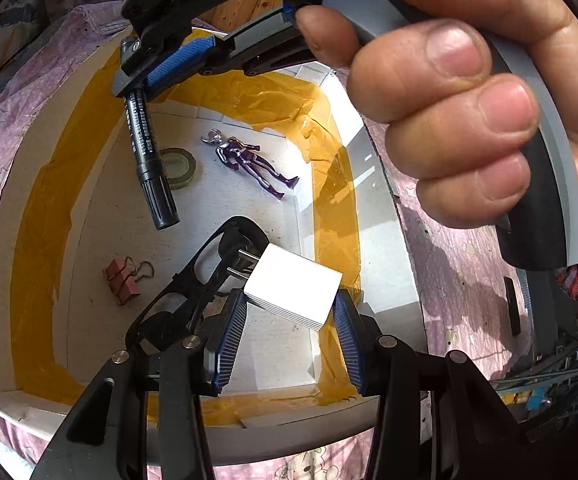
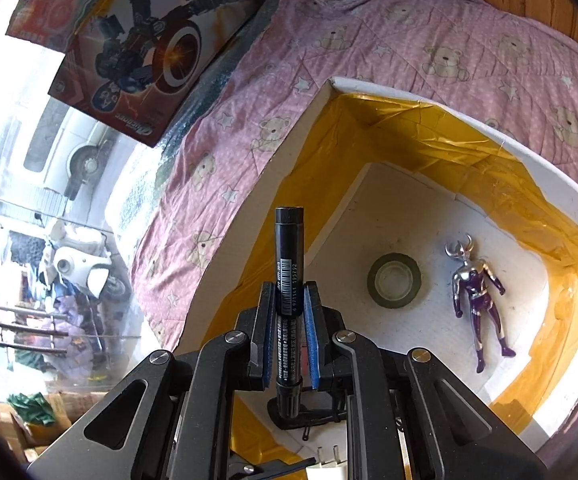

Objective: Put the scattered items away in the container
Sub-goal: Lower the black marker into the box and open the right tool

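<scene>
Two grippers are both over the box here, and both have something in them. The left gripper has its blue-ridged jaws spread fairly wide around a white charger plug, pads against its two sides, prongs pointing away toward a pair of black glasses lying on the box floor. The right gripper has its jaws closed narrow on a black marker, clamped around the barcode part of the barrel, with the capped end sticking out past the fingertips. In the left wrist view you can see that marker hanging tilted above the box floor, plus the person's hand wrapped round the right gripper's handle.

The container is a white cardboard box with yellow tape along its inside walls, sitting on a pink bedspread with teddy bears and stars. Already on the box floor: a roll of tape, a purple and silver action figure lying flat just beside it, and red binder clips near the glasses. Can't tell if the charger is touching the floor or held just above it.
</scene>
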`<control>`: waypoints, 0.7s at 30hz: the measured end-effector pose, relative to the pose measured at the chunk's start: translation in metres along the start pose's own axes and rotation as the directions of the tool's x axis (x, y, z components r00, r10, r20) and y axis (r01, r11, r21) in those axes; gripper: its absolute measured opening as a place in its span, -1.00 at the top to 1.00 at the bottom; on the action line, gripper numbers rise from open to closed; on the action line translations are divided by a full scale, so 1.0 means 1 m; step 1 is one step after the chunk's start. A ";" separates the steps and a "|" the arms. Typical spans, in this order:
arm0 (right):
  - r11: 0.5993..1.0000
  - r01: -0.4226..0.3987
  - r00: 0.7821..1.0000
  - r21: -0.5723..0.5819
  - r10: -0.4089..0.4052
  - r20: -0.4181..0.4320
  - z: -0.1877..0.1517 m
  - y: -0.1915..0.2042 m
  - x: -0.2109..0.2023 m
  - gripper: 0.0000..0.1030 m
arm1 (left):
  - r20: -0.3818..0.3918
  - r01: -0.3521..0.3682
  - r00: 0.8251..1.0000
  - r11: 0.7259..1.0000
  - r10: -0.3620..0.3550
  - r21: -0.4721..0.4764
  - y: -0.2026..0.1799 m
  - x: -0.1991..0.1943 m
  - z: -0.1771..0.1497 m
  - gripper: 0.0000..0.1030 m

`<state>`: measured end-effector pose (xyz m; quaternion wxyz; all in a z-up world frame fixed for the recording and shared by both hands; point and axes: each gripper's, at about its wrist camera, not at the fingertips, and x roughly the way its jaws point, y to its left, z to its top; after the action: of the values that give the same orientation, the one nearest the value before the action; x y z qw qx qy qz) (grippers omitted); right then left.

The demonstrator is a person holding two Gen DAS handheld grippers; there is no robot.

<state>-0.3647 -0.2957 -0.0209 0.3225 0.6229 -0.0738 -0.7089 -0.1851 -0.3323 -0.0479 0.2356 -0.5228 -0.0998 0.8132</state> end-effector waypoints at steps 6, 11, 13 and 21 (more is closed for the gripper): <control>0.998 -0.005 1.000 0.065 0.006 -0.014 0.013 -0.006 0.012 0.73 | 0.005 -0.021 1.000 1.000 0.021 -0.004 0.009 -0.002 0.007 0.10; 0.998 0.001 0.999 0.063 0.001 -0.032 0.016 -0.006 0.015 0.73 | -0.023 -0.009 1.000 0.998 0.008 -0.055 0.025 0.001 0.014 0.10; 0.999 0.008 0.999 0.034 -0.006 -0.052 0.016 -0.005 0.015 0.73 | -0.056 0.001 0.998 0.998 -0.005 -0.057 0.028 0.005 0.015 0.10; 0.995 0.075 0.994 -0.058 -0.079 -0.070 0.018 -0.006 0.011 0.73 | -0.162 0.048 0.986 0.999 -0.043 0.022 0.011 0.024 0.008 0.10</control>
<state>-0.3834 -0.3026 -0.0290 0.3143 0.6414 -0.0185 -0.6997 -0.2032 -0.3295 -0.0683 0.2681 -0.5813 -0.0819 0.7639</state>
